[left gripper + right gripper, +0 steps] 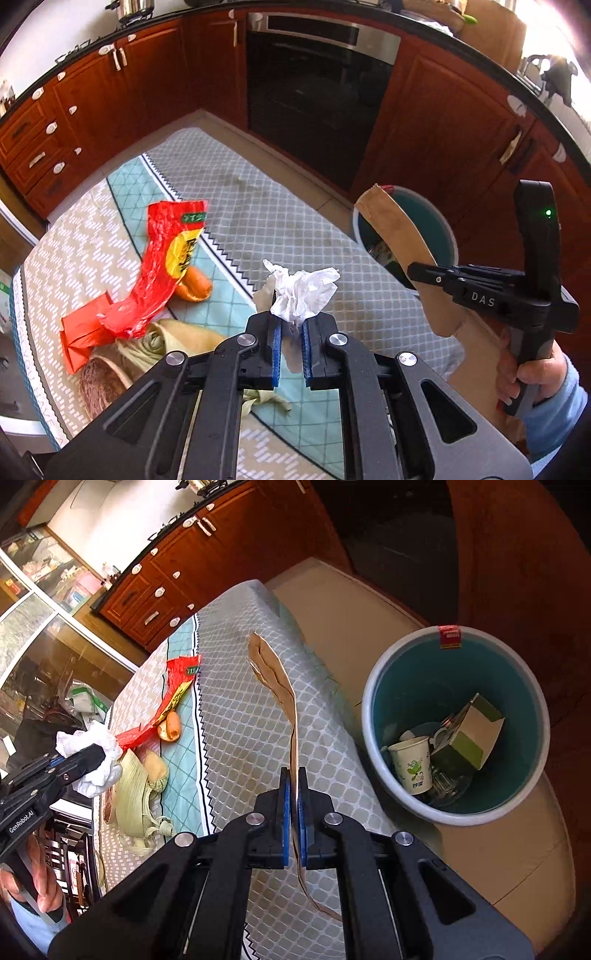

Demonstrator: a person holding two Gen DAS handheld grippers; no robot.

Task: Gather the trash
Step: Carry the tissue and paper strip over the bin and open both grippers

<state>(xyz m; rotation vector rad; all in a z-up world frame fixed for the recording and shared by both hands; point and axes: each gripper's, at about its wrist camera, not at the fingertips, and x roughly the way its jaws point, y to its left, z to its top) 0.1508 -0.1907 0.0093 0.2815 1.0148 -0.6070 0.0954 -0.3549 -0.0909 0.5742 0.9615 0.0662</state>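
Both hands are loaded, so the step in hand looks like the carry to the bin rather than a pick. The left gripper (291, 345) is clamped on a crumpled white tissue (301, 291), which sticks up past its blue pads and hangs clear of the worktop (258, 218). The right gripper (294, 819) is closed tight on a long strip of brown paper (280, 686), held edge-on and standing up between the pads; in the left view this strip crosses in front of the bin (448, 236). The bin (373, 709), a round bucket with a teal inside, stands on the floor just past the right edge of the worktop. It already holds a paper cup (412, 764), a green and white carton (472, 731) and some clear plastic I cannot make out well. The next move probably calls for swinging the brown paper right, over the rim, then opening; the strip is long and floppy, so it may catch the rim. The tissue has farther to travel. Still left on the worktop, on the far-left side: a red wrapper (166, 266), an orange peel (195, 288), corn husk (136, 797) and a red carton (79, 339).
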